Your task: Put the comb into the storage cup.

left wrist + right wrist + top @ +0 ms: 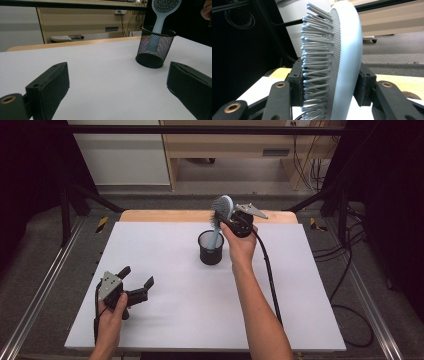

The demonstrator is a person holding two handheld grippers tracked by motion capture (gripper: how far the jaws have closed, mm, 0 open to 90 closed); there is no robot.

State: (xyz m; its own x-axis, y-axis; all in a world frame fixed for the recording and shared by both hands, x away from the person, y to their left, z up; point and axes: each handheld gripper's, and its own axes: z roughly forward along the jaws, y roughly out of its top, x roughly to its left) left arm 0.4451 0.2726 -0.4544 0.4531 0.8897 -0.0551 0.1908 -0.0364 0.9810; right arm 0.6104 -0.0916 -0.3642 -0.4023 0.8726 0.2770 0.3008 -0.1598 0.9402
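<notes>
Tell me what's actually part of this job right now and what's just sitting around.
In the job:
- hairbrush, handle down in the cup
- black mesh cup
- right gripper, shut on the brush head

Idle or background:
- left gripper, open, holding nothing
- white table
- wooden furniture behind

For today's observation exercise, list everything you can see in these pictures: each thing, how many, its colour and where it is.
Hairbrush: one, light blue, handle down in the cup, head clamped by the right hand-held gripper.
Mesh cup: one, black, upright on the sheet past the middle.
Sheet: one, white, covering the table.
Table: one, wooden, far edge showing beyond the sheet.
Left hand-held gripper: one, black, open, low over the sheet's near left.
Right hand-held gripper: one, black, shut on the brush head above the cup.
Hands: two, one holding each gripper.
</notes>
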